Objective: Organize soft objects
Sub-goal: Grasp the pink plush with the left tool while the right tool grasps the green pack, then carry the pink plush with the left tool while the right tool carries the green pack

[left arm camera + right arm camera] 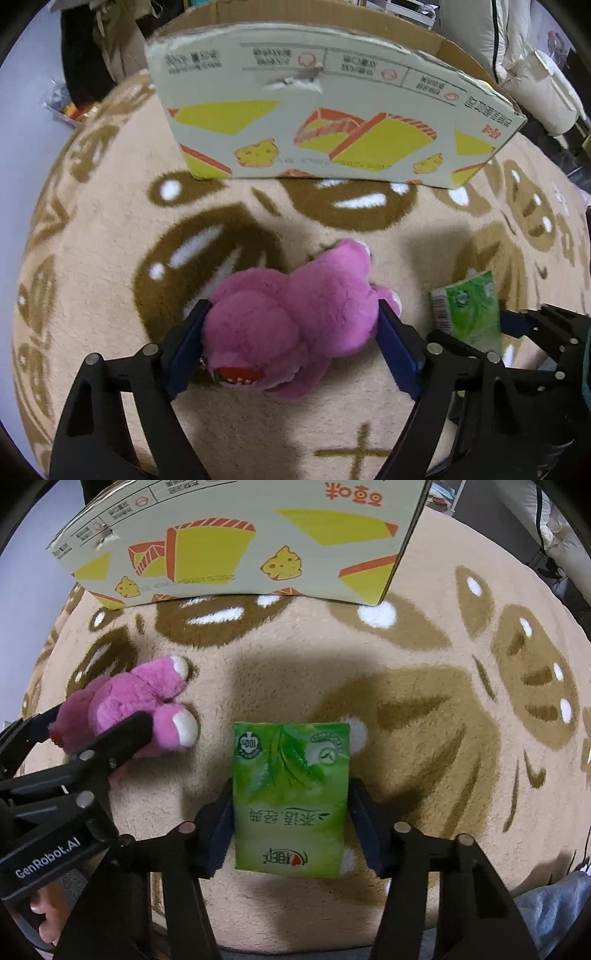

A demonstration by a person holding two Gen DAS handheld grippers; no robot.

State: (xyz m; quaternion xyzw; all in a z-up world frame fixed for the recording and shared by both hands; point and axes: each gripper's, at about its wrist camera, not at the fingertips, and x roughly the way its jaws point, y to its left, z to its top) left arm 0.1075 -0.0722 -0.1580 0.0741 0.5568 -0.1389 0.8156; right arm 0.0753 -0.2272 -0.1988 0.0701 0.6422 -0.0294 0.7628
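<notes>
On left tongs: "GenRobot.AI"

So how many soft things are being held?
2: the pink plush bear in the left gripper, the green tissue pack in the right gripper. The box may hide more.

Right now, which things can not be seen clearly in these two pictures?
- Cardboard box inside: hidden by its near wall, both views.
- Pink plush toy face: turned down toward the carpet, left wrist view.
- Green tissue pack underside: hidden, right wrist view.
- Small print on the box: too small.
</notes>
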